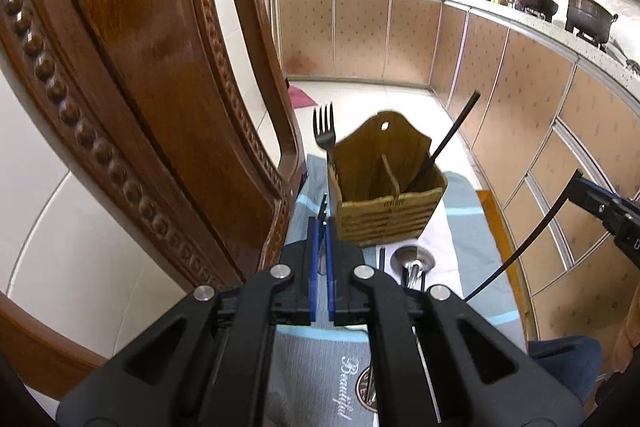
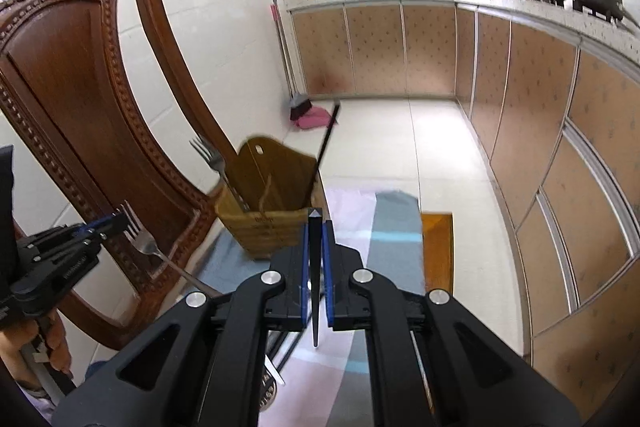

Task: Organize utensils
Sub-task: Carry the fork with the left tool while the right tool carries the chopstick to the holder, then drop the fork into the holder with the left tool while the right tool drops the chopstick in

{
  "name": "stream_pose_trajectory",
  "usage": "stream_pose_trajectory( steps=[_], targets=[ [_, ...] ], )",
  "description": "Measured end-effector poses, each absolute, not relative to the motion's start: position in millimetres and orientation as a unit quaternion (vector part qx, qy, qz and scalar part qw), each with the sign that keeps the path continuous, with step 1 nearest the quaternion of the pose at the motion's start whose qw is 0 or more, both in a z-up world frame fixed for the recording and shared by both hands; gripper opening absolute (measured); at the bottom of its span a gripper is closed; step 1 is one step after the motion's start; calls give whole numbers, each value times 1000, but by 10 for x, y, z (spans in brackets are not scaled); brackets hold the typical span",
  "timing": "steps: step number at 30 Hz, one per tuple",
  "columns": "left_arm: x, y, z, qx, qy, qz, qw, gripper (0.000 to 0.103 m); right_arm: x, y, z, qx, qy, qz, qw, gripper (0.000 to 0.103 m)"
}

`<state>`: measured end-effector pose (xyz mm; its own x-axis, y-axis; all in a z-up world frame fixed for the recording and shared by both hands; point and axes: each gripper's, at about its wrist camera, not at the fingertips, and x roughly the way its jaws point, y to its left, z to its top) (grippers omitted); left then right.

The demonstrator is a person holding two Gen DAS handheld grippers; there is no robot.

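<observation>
Wooden holder, set on the cloth, is being filled: one fork and one chopstick are lodged, one fork is clamped by the left gripper, one chopstick by the right gripper, each judged to need lowering into its compartment.

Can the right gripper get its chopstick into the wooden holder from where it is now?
Probably yes. The right gripper holds a chopstick, the wooden holder stands just ahead with its top open, and nothing lies between them.
</observation>
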<state>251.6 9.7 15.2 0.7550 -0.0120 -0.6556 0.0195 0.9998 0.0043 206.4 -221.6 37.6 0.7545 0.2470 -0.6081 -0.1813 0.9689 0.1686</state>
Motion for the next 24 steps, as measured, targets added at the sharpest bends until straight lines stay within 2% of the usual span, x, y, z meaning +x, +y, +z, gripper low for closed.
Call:
stream_pose_trajectory(
  steps=[14, 19, 24],
  targets=[
    [2944, 162, 999, -12, 264, 24, 964, 3, 2391, -2024, 1311, 36, 231, 139, 962, 7],
    [3262, 121, 919, -10, 265, 34, 964, 3, 2670, -1942, 1410, 33, 213, 125, 968, 7],
    [3504, 62, 634, -4, 290, 31, 957, 3, 2909, -1857, 1218, 30, 224, 114, 968, 7]
  ],
)
